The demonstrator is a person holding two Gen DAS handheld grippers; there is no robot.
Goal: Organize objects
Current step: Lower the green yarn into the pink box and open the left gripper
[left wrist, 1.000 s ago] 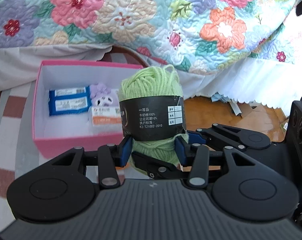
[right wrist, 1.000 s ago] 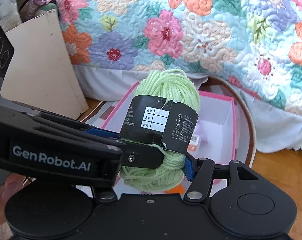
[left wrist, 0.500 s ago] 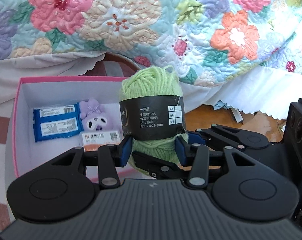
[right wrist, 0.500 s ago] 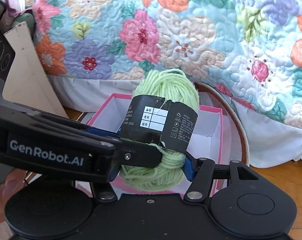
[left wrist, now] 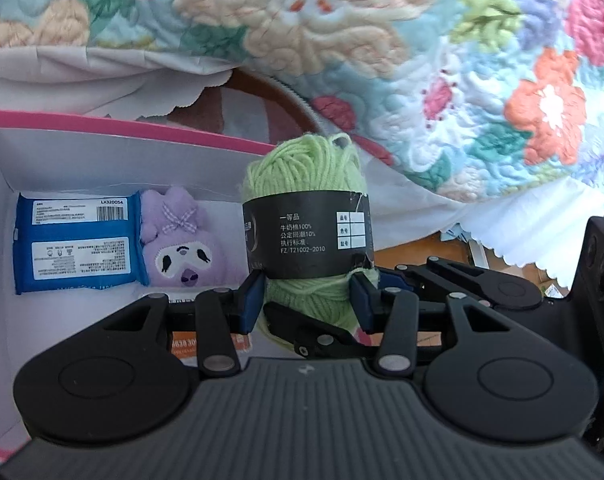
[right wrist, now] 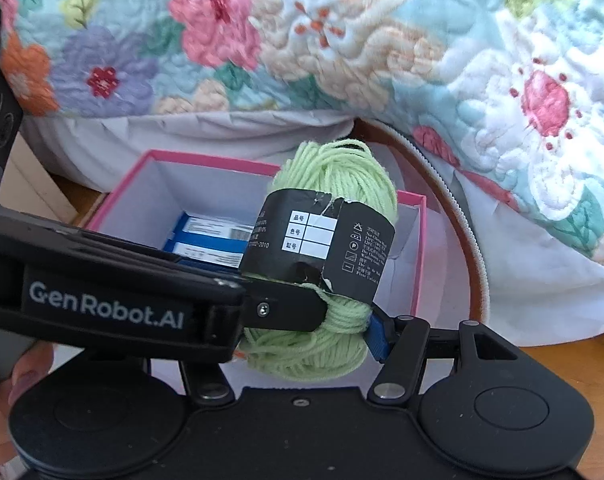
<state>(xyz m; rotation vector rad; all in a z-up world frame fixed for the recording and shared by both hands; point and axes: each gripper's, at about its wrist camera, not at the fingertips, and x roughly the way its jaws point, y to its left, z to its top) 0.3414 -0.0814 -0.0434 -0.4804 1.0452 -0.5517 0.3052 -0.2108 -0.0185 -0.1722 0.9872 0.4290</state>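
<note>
Yarn ball, light green w/ black label, is gripped at its lower half by both grippers: left gripper and right gripper, each partly closed on it. It hangs over the pink box near the right wall; blue packs + purple plush lie along the far wall.

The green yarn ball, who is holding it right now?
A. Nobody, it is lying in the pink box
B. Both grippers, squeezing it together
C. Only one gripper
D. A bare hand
B: the left gripper and the right gripper both pinch the green yarn ball at its lower half, keeping it in the air over the pink box.
</note>
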